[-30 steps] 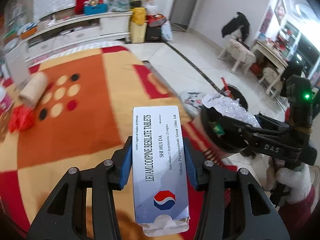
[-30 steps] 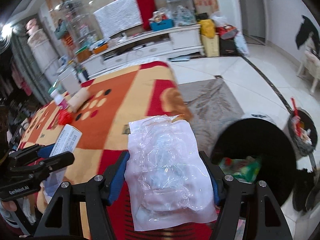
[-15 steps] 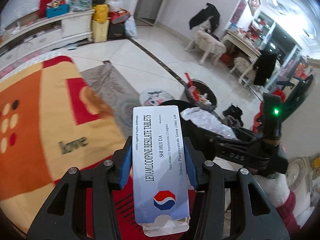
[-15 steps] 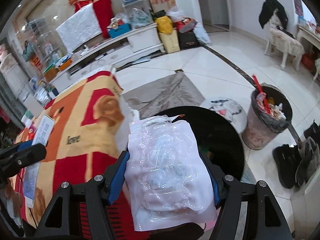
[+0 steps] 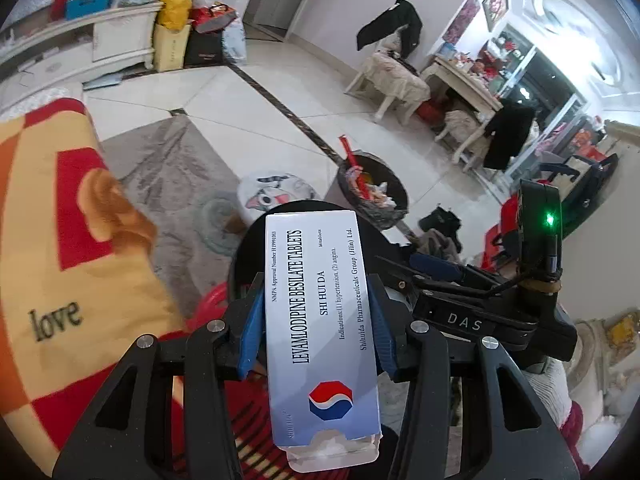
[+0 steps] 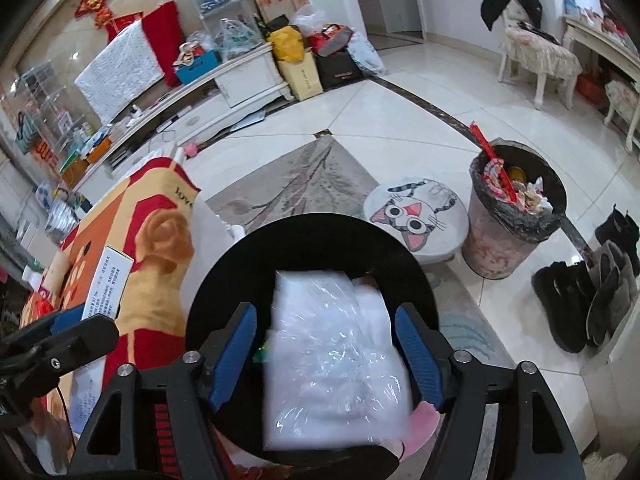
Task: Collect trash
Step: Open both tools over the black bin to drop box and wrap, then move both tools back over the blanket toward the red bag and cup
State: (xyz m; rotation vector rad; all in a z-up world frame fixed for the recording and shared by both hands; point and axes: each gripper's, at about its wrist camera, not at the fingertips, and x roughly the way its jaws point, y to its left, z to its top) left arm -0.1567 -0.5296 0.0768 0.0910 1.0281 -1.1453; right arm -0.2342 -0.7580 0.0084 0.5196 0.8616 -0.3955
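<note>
1. The left gripper (image 5: 316,334) pinches a tablet box (image 5: 320,320); its long axis runs along the fingers, the open flap end nearest the camera.
2. The right gripper (image 6: 326,354) has just been opening; a blurred clear plastic bag (image 6: 332,360) sits loose between its pads, over the black bin (image 6: 224,280).
3. Only the right view shows the bin's rim whole; the box hides it in the left view.

Right tongs (image 6: 325,354) have just opened, freeing the plastic bag (image 6: 334,360) over the black bin (image 6: 224,292).
</note>
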